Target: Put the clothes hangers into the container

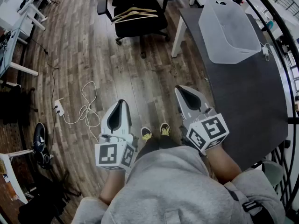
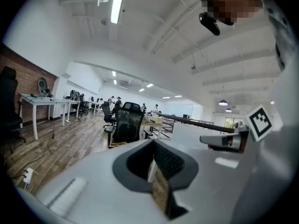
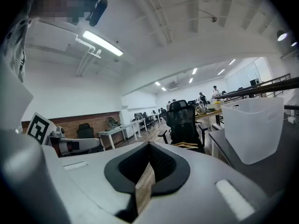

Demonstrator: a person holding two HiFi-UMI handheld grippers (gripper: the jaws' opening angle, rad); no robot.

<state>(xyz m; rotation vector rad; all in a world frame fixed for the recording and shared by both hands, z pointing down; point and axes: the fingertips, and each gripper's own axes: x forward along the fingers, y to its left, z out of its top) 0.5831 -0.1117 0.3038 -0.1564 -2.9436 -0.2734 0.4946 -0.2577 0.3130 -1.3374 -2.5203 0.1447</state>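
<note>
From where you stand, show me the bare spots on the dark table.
Bare: the dark table from the white container to its near edge beside the right gripper. Crowded: the far end, with container and white cable.

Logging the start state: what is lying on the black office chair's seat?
Wooden hangers lie stacked on the chair seat; their exact number is hidden because they overlap.

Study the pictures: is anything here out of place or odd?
Wooden clothes hangers lie piled on the office chair seat, an odd spot for them. A white cable sprawls in loose loops across the floor.
</note>
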